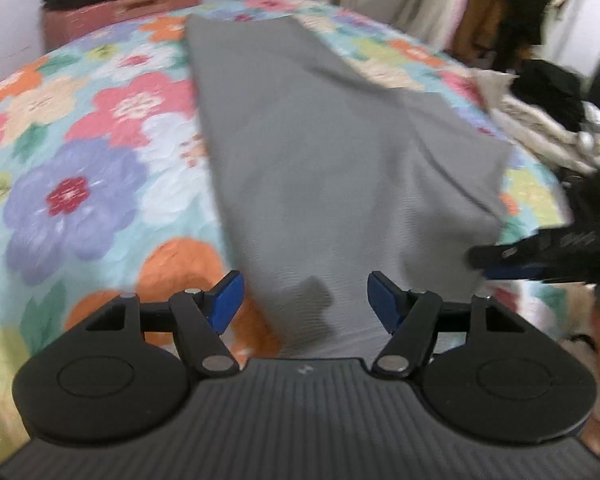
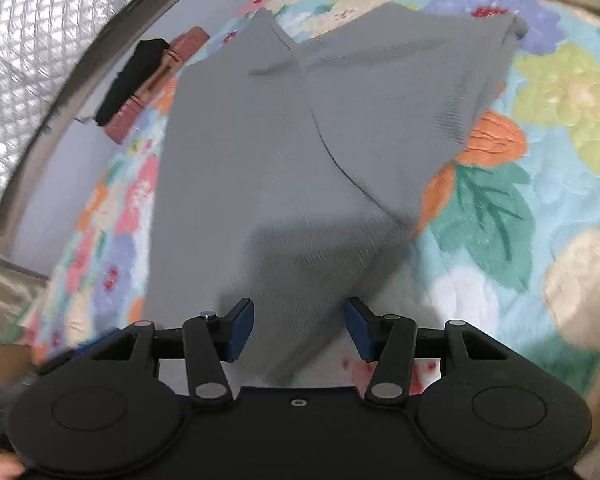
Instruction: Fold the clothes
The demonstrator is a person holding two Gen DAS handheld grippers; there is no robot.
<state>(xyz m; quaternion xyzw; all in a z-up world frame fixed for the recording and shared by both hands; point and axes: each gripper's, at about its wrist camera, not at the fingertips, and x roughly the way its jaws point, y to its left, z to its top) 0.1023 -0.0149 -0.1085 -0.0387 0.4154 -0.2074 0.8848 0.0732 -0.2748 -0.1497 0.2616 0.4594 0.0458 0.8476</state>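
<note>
garment just beyond left claw

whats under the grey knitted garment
The grey knitted garment lies spread on a floral quilted bedspread, which shows all around it. Whatever is directly beneath the cloth is covered.

The grey garment is a matt knitted cloth with fine ribs. Under it, the floral bedspread is a soft quilted cloth with a stitched, slightly puffy surface. The left gripper is of matt black plastic, with smooth blue pads and shiny metal pins.
</note>
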